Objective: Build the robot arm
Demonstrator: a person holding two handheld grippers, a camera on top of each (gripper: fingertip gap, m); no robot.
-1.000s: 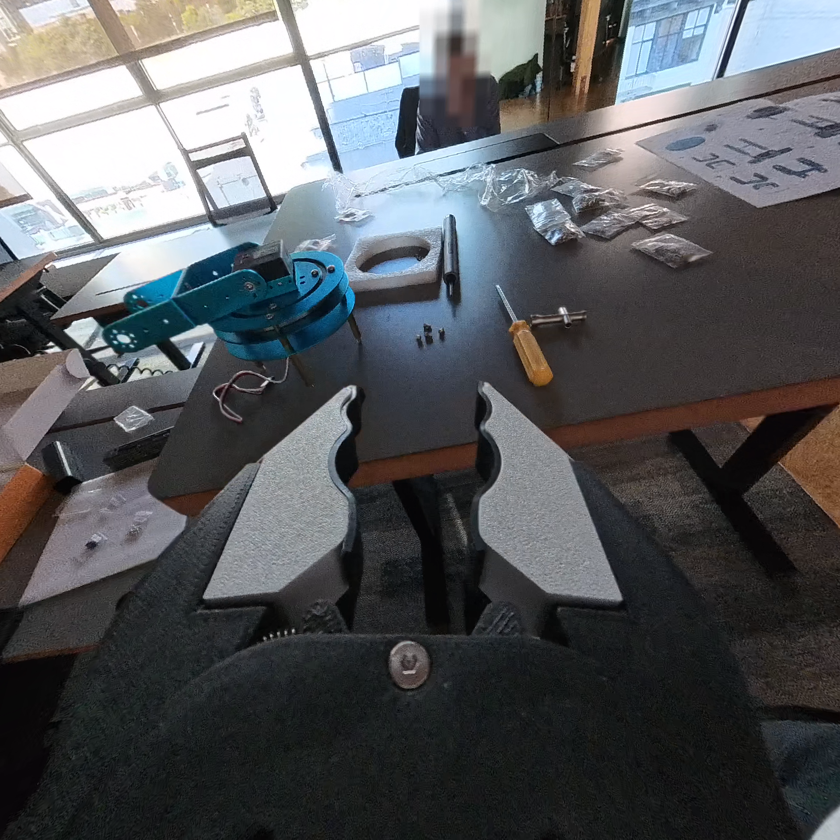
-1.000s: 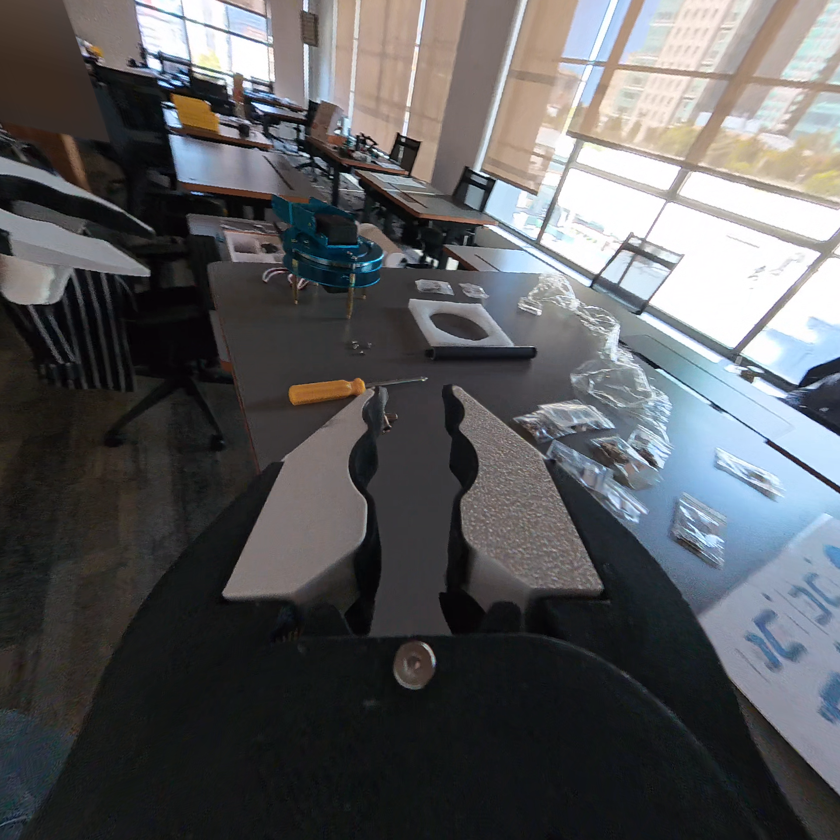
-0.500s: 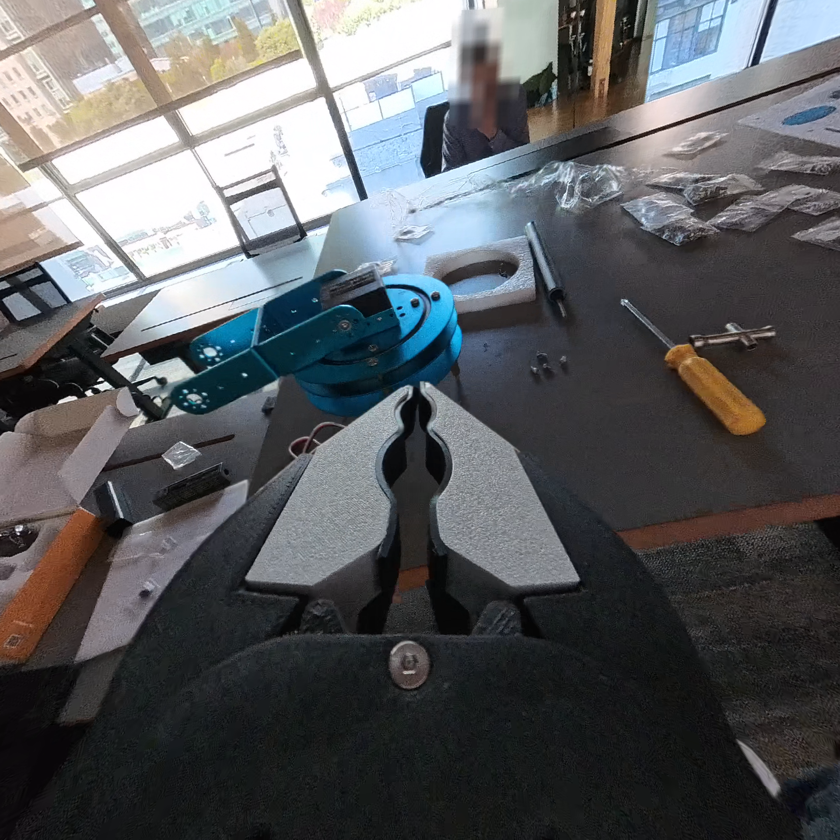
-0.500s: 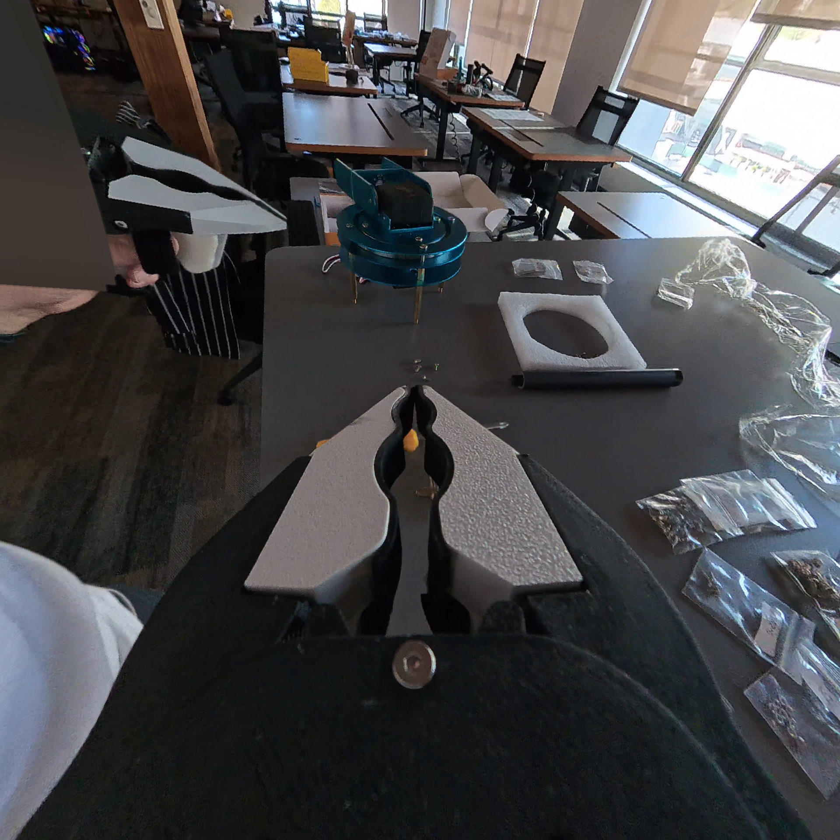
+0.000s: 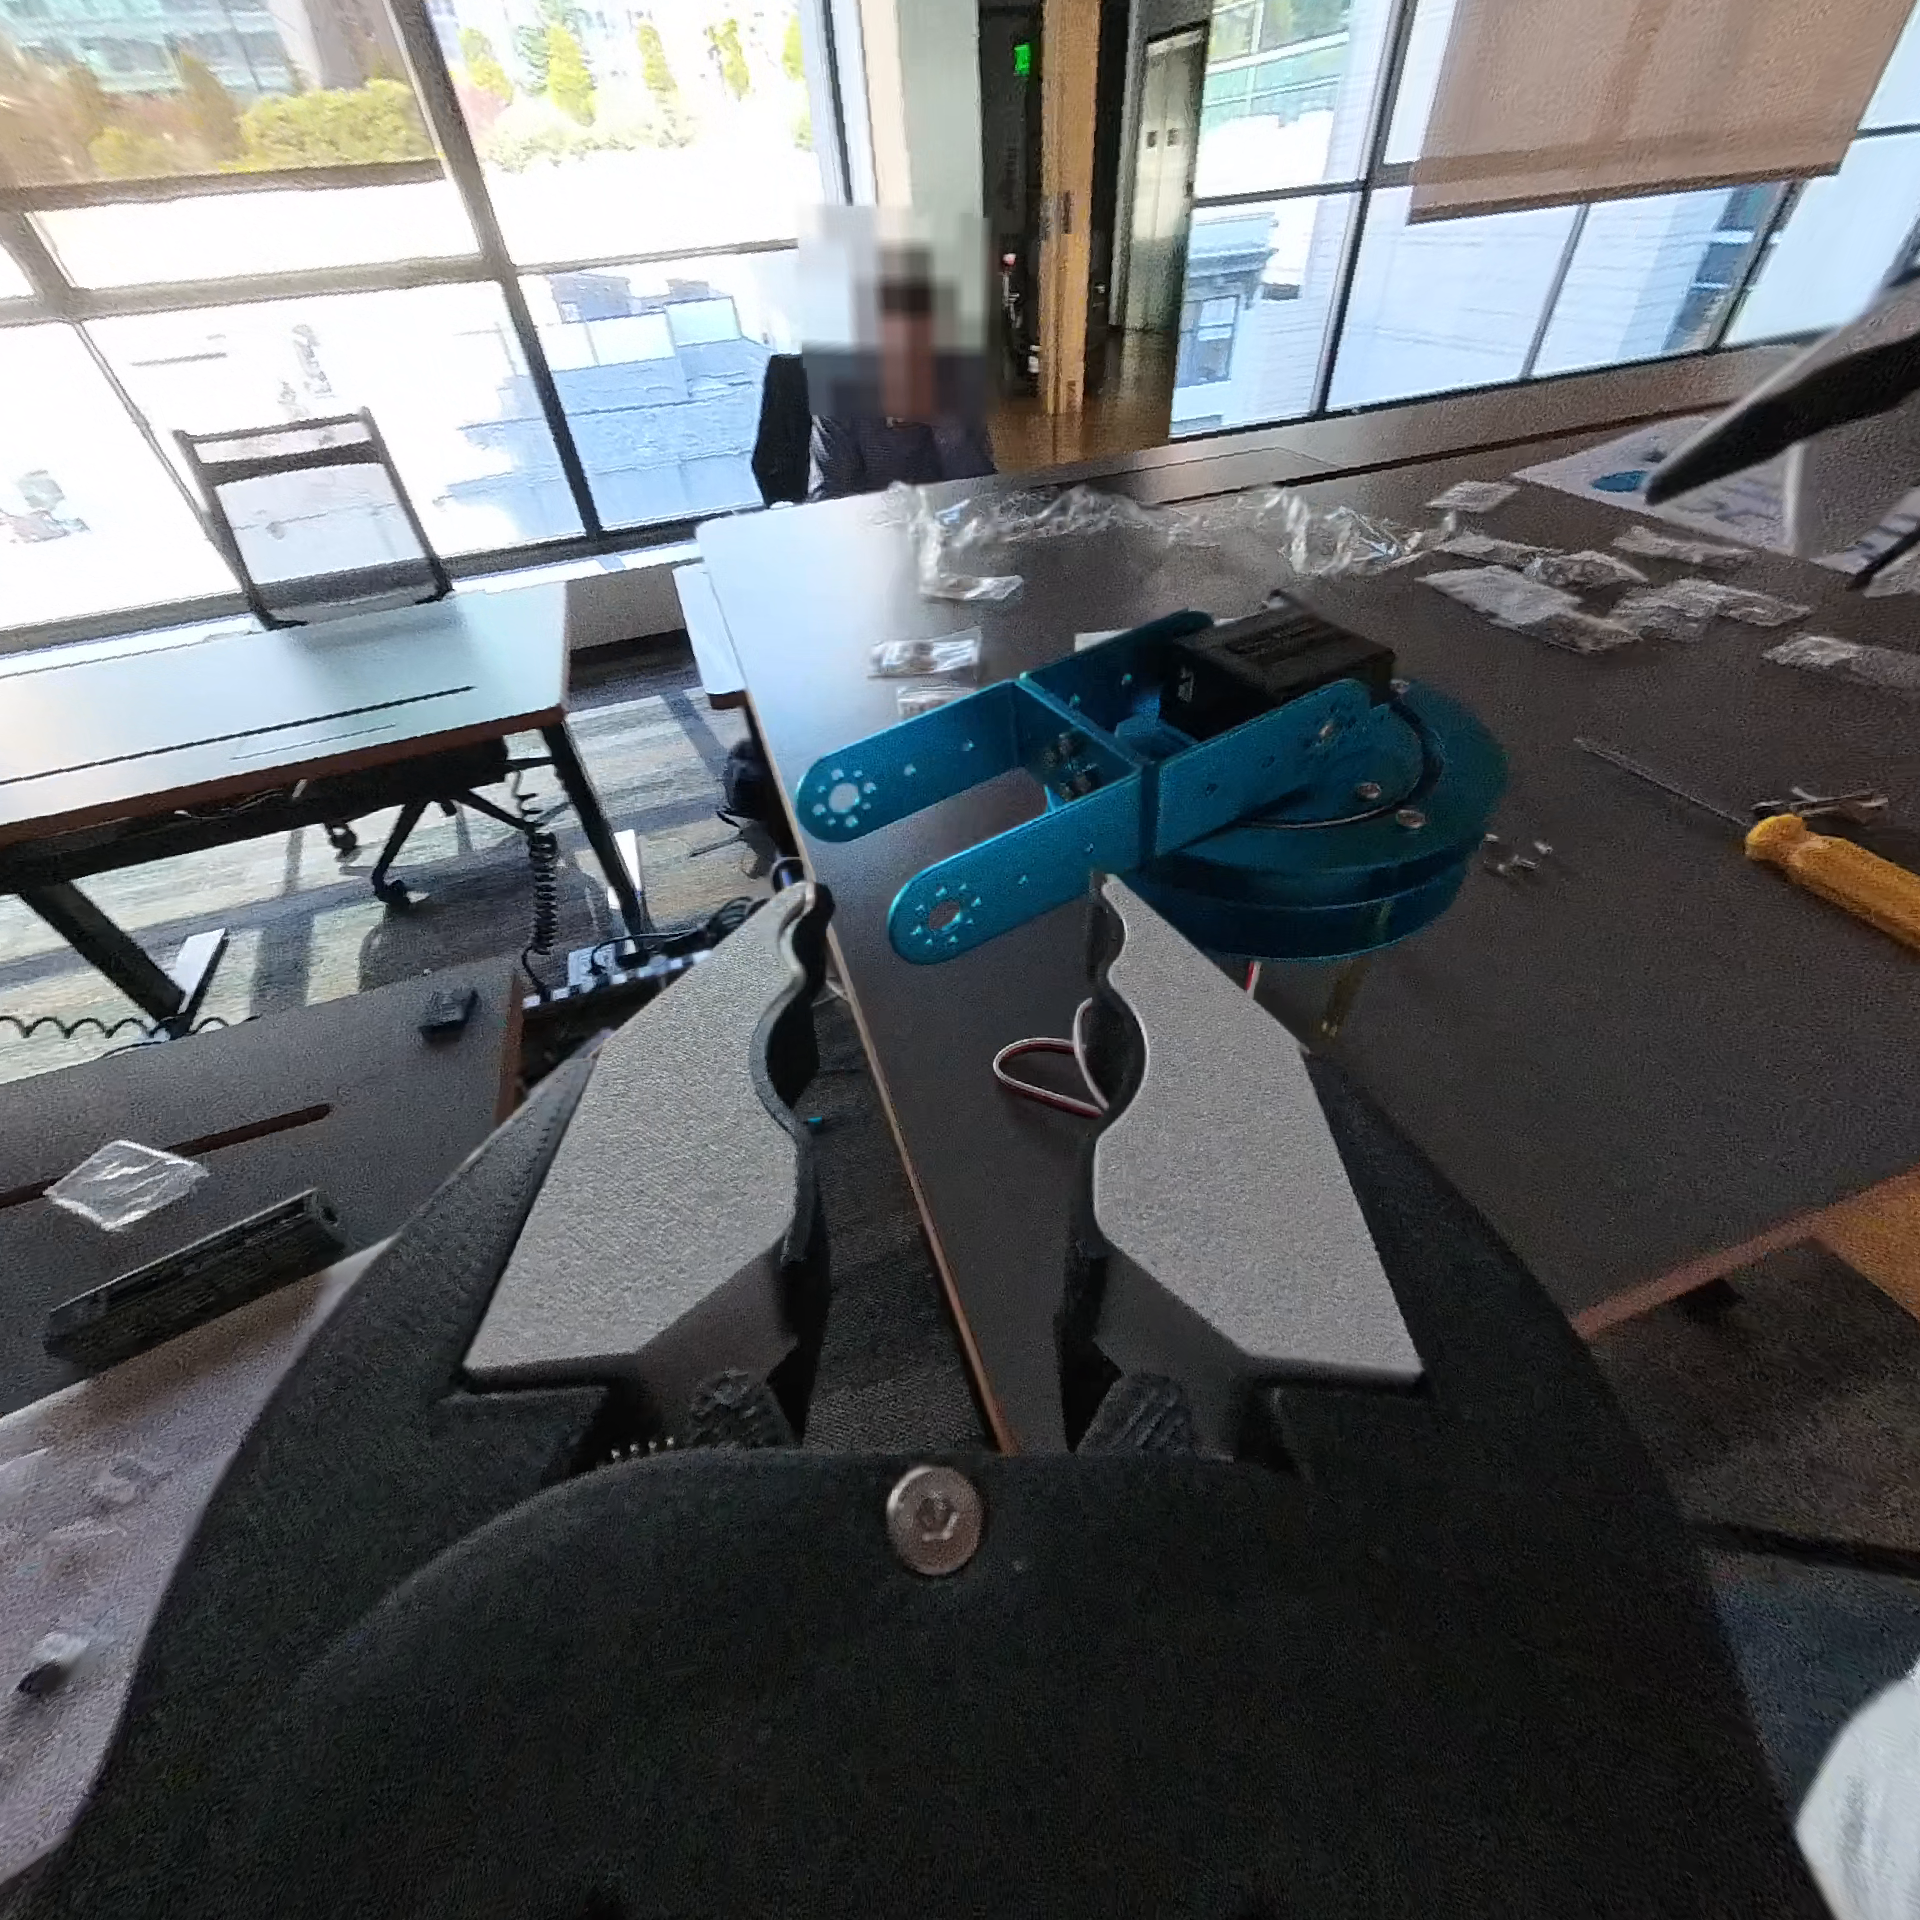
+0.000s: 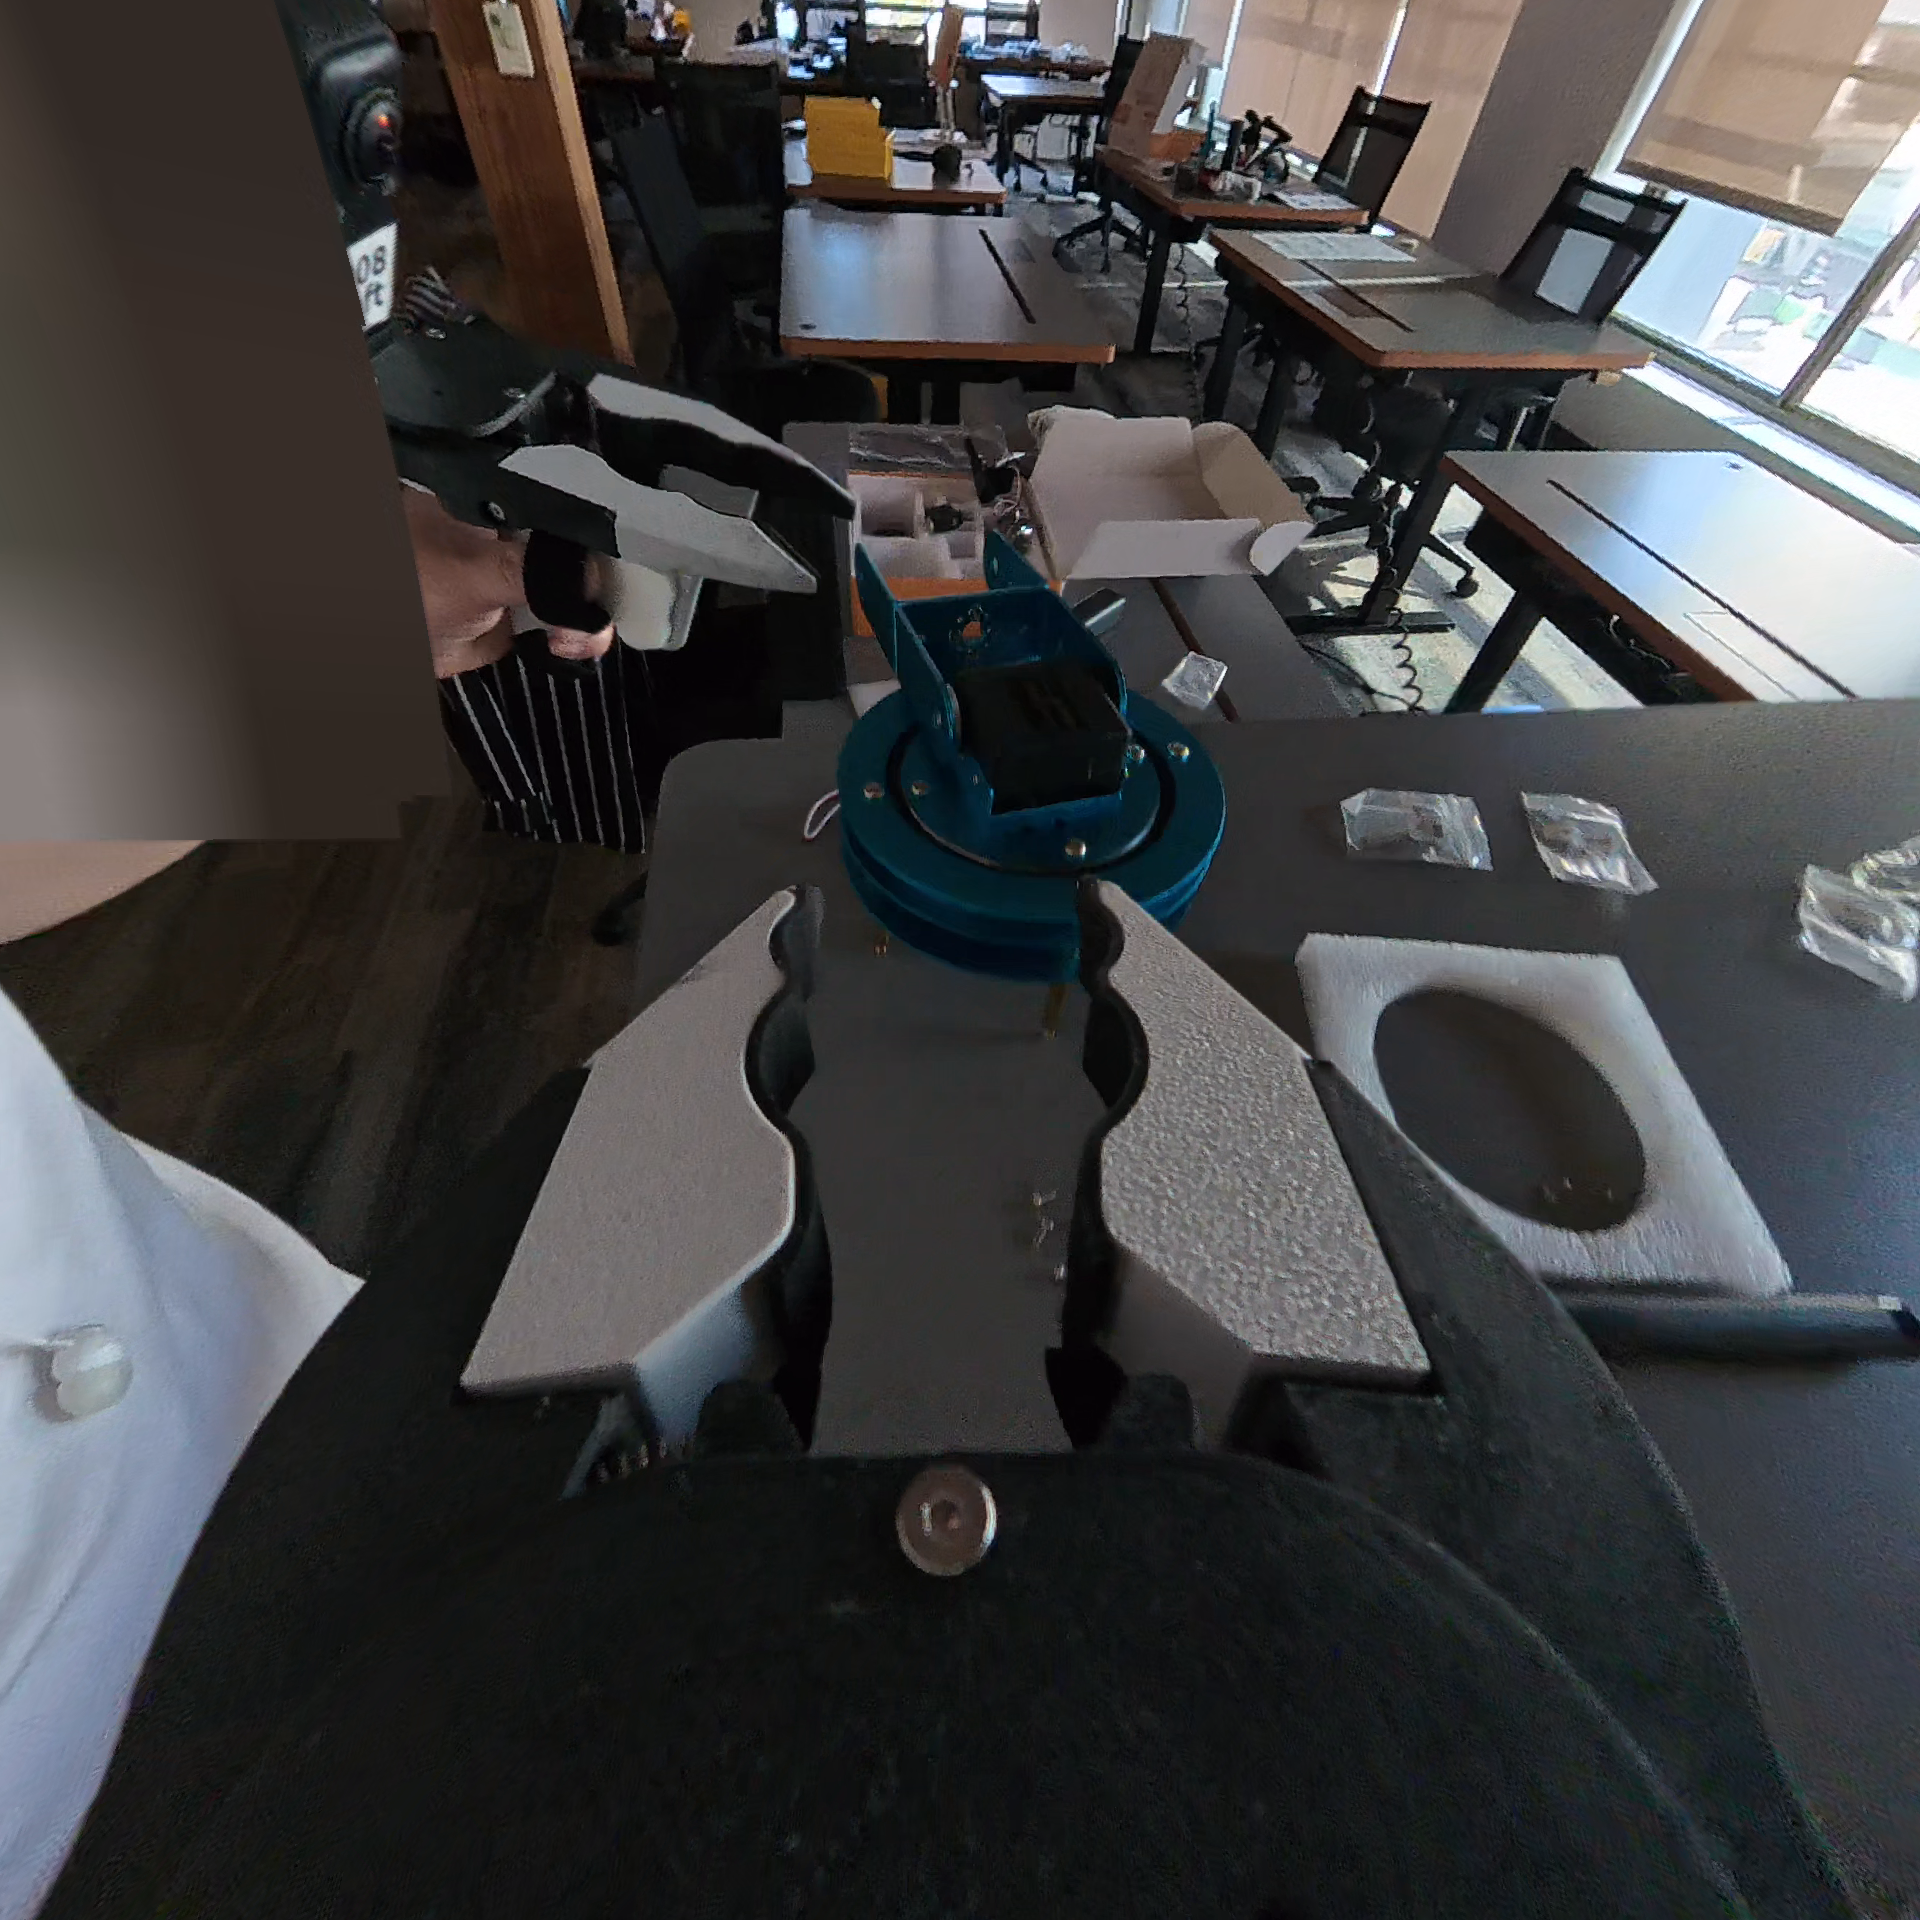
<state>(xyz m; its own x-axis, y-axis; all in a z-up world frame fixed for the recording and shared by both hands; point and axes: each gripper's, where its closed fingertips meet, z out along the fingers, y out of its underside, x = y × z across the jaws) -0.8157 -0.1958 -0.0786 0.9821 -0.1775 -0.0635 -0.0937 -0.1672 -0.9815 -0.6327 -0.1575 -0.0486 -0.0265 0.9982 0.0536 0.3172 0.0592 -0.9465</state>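
Both my grippers were wide open and holding nothing. The left gripper (image 5: 951,904) hung off the near corner of the dark table (image 5: 1558,1091), its jaws spread either side of the table edge, and its right finger sat just in front of the blue turntable assembly (image 5: 1299,790) without touching it. That assembly's two bracket arms pointed toward the left gripper, with a red-and-white wire loop (image 5: 1044,1070) lying on the table under them.

The right gripper (image 6: 951,914) came at the same blue assembly (image 6: 1029,821) from the other side, jaws spread just as wide, fingertips near its base and apart from it. Between its fingers I counted about three tiny screws (image 6: 1042,1226) on the table. Just right of it was one white foam square (image 6: 1351,987) with an oval cutout, and one black rod (image 6: 1745,1325) lay along its near edge. Two small clear bags (image 6: 1418,826) lay further back, plus one yellow-handled screwdriver (image 5: 1834,868). The left gripper carried a sticker I'm not reading out.
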